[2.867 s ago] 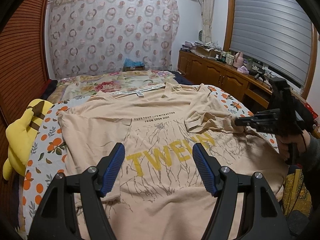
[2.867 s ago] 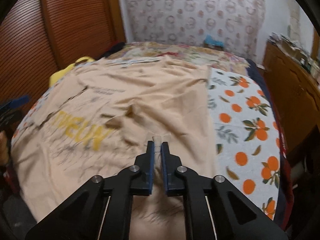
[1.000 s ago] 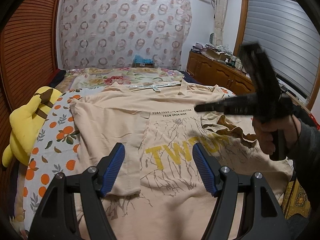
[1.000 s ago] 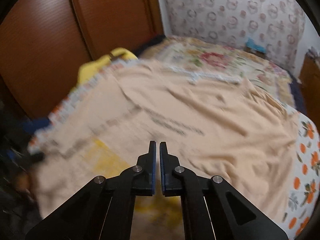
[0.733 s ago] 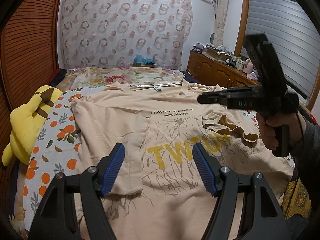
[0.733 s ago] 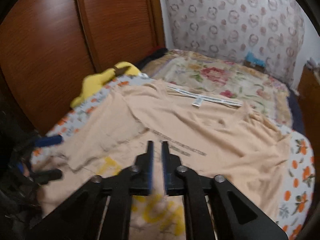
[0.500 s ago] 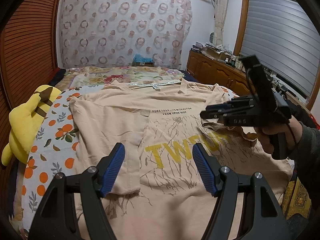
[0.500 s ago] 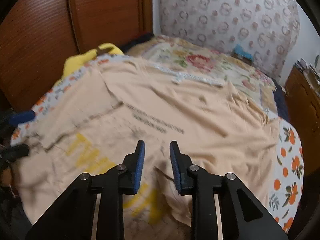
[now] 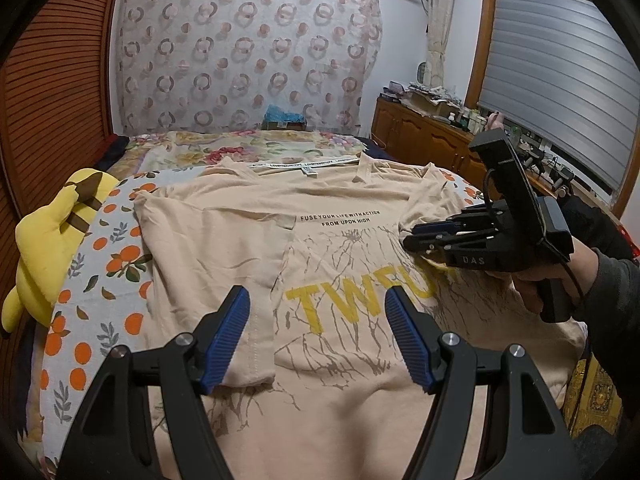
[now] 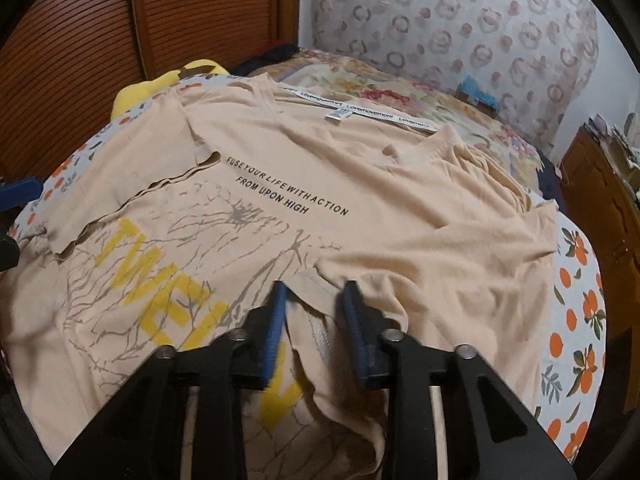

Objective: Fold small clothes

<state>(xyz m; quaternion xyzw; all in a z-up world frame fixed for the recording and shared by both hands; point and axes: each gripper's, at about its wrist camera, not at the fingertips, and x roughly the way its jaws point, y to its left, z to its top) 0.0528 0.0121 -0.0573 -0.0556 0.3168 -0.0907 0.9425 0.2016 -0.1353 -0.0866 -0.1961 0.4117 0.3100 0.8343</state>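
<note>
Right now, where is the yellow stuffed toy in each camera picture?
Left wrist view: the yellow stuffed toy lies at the far left, on the bed's edge beside the T-shirt.
Right wrist view: only its top peeks out at the upper left, behind the T-shirt's far corner.
Shared landmark: the black words "FUSE YOUR LIFE WITH ACTION" on the shirt.

The T-shirt's (image 9: 340, 248) yellow word runs under the right gripper (image 9: 412, 236) at three o'clock, so its last letters are hidden. Its hem is cut off at six o'clock. Clutter on the cabinet (image 9: 436, 136) at two o'clock is too small to tell.
</note>
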